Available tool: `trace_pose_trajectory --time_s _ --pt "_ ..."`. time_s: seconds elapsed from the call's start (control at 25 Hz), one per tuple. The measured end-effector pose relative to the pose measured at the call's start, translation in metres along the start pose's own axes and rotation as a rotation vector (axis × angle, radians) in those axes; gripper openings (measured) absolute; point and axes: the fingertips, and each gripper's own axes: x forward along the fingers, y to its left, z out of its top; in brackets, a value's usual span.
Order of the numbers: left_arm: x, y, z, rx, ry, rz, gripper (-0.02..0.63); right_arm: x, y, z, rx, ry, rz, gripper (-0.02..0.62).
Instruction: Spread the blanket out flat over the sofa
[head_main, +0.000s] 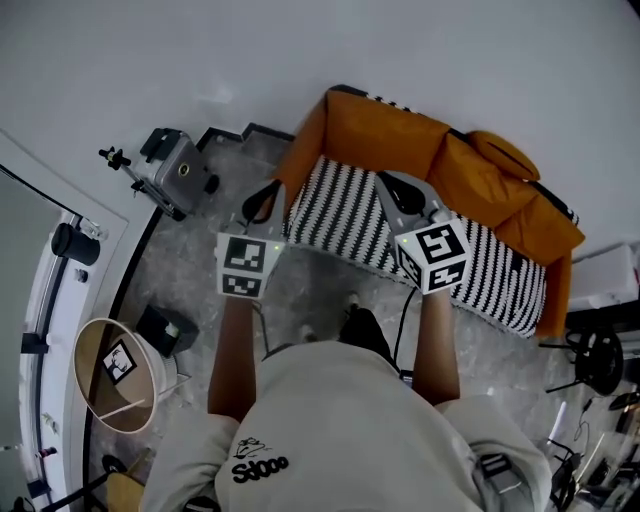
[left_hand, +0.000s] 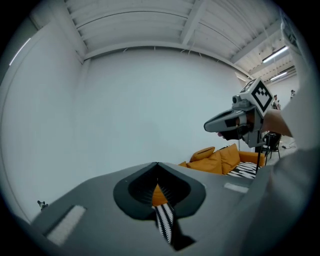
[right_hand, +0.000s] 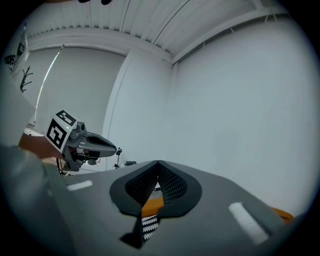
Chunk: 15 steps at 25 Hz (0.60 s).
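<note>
Orange sofa standing on a grey stone-patterned floor, its back to the white wall. A black-and-white striped blanket lies across the seat from the left arm to the right end. A loose orange cushion rests against the backrest toward the right. On the floor left of the sofa: a grey case; nearer, a round beige tub and, just beside it, a small black box.
</note>
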Motion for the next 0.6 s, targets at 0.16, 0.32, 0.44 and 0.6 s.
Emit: trace_pose_trajectory --time_s 0.16,0.32,0.44,0.6 --pt "-0.02 -0.001 0.017 0.02 -0.035 0.009 0.009 -0.016 0.007 0.016 -0.015 -0.038 -0.007 0.003" --pt "-0.034 0.002 0.031 0.029 -0.063 0.023 0.009 -0.025 0.016 0.028 -0.041 -0.058 -0.002 0.003" --pt "-0.043 0.003 0.04 0.04 -0.083 0.026 0.009 -0.03 0.023 0.035 -0.061 -0.064 0.007 0.003" --pt "-0.051 0.002 0.048 0.066 -0.096 0.026 0.009 -0.033 0.031 0.04 -0.089 -0.072 0.021 0.002"
